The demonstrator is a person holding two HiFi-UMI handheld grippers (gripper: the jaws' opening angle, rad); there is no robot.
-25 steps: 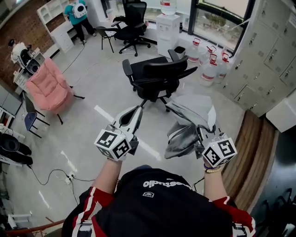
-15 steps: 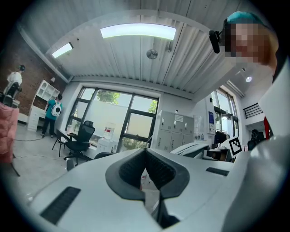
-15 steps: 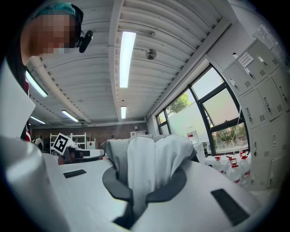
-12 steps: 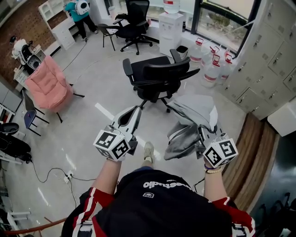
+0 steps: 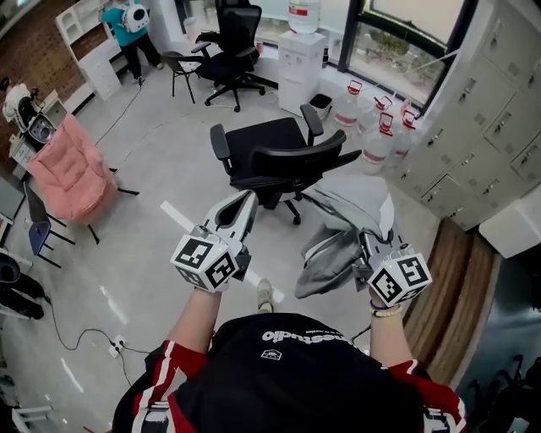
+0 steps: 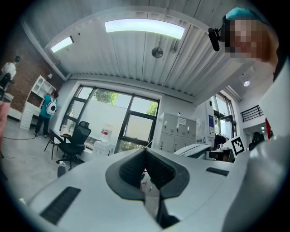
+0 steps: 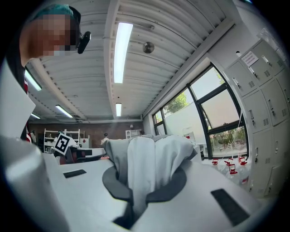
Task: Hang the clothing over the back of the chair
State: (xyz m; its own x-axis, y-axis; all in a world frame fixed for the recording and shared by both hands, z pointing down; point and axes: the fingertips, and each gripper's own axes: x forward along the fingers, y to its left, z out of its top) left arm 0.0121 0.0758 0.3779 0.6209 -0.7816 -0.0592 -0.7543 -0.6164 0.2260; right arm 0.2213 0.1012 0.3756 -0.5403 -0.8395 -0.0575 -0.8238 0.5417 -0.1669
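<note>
A black office chair (image 5: 279, 156) stands on the grey floor just ahead of both grippers, its curved backrest (image 5: 304, 159) on the side nearest me. My right gripper (image 5: 367, 235) is shut on a grey garment (image 5: 351, 207), which bunches over its jaws and hangs down to the left. In the right gripper view the cloth (image 7: 152, 158) is pinched between the jaws and covers the tips of the right gripper (image 7: 144, 174). My left gripper (image 5: 246, 197) is held level beside it, short of the chair. Its tips meet, with nothing between them, as the left gripper (image 6: 145, 152) shows.
Water jugs (image 5: 376, 127) and a dispenser (image 5: 300, 55) stand behind the chair by the window. Grey lockers (image 5: 478, 118) line the right wall. A pink padded chair (image 5: 72, 169) is at left, another black chair (image 5: 228, 51) and a person (image 5: 122, 25) at the back. A cable (image 5: 84, 334) crosses the floor.
Both grippers and I have moved forward toward the black chair, which now lies closer under the gripper tips. The garment stays pinched in the right gripper; a shoe came into view below.
</note>
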